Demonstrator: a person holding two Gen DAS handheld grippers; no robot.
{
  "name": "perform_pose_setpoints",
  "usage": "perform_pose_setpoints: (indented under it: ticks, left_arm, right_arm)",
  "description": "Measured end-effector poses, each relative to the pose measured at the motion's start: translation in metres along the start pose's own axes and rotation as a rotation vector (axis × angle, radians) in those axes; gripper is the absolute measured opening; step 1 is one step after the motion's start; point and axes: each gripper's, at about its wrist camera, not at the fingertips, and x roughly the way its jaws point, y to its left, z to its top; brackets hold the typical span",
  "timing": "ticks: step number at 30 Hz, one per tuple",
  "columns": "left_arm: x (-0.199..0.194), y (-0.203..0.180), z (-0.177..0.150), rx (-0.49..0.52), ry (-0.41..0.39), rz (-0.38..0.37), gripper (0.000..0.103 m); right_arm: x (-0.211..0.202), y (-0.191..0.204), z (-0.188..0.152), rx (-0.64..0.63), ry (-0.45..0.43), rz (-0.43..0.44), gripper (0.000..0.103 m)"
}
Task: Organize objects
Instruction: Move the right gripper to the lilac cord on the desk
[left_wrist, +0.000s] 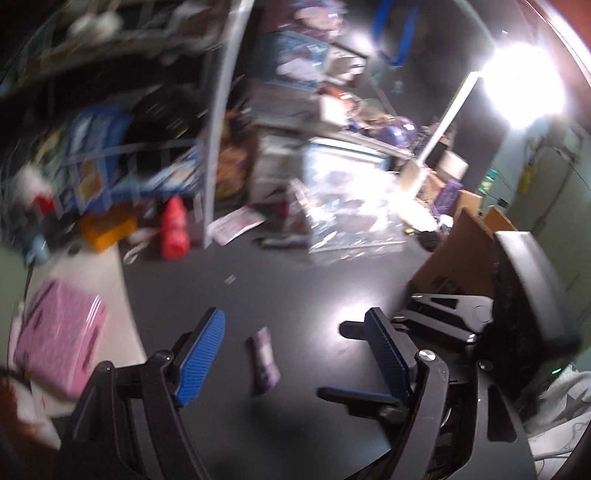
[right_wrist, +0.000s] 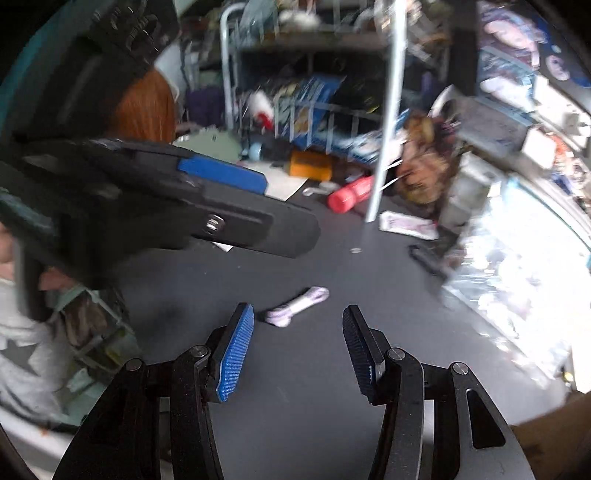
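A small pale purple bundle (left_wrist: 264, 360) lies on the dark table (left_wrist: 295, 280), between the fingers of my open, empty left gripper (left_wrist: 295, 321). It also shows in the right wrist view (right_wrist: 297, 306), just ahead of my open, empty right gripper (right_wrist: 297, 315). The right gripper shows at the right of the left wrist view (left_wrist: 369, 362). The left gripper crosses the upper left of the right wrist view (right_wrist: 221, 192), above the table. Both views are blurred.
A red bottle (left_wrist: 173, 229) lies near a white pole (left_wrist: 218, 122). An orange box (left_wrist: 107, 229), a pink packet (left_wrist: 59, 347), a brown cardboard box (left_wrist: 458, 254), shiny plastic wrap (left_wrist: 351, 214) and cluttered wire shelves (left_wrist: 110, 158) ring the table.
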Motion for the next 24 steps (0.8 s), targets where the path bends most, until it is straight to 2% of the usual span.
perform_pose_setpoints:
  ticks: [5,7,15,19,22,24]
  left_arm:
    - [0.001,0.028,-0.019,-0.071,0.019,0.047,0.075]
    - [0.002,0.036,-0.024,-0.090,0.024,0.031,0.076]
    - [0.005,0.049,-0.030,-0.118,0.028,0.023,0.076]
    - [0.010,0.050,-0.029,-0.119,0.035,0.013,0.076]
    - [0.015,0.049,-0.028,-0.118,0.047,0.009,0.076]
    - [0.017,0.048,-0.029,-0.116,0.053,0.006,0.076]
  right_arm:
    - [0.048,0.009,0.004,0.024,0.050,0.009,0.047]
    - [0.059,0.008,0.004,0.029,0.070,-0.003,0.047]
    - [0.060,-0.010,-0.010,0.013,0.111,-0.091,0.047]
    - [0.058,-0.017,-0.011,0.023,0.118,-0.060,0.046]
    - [0.059,-0.018,-0.009,0.022,0.111,-0.034,0.034]
    - [0.061,-0.016,-0.006,0.013,0.109,-0.034,0.021]
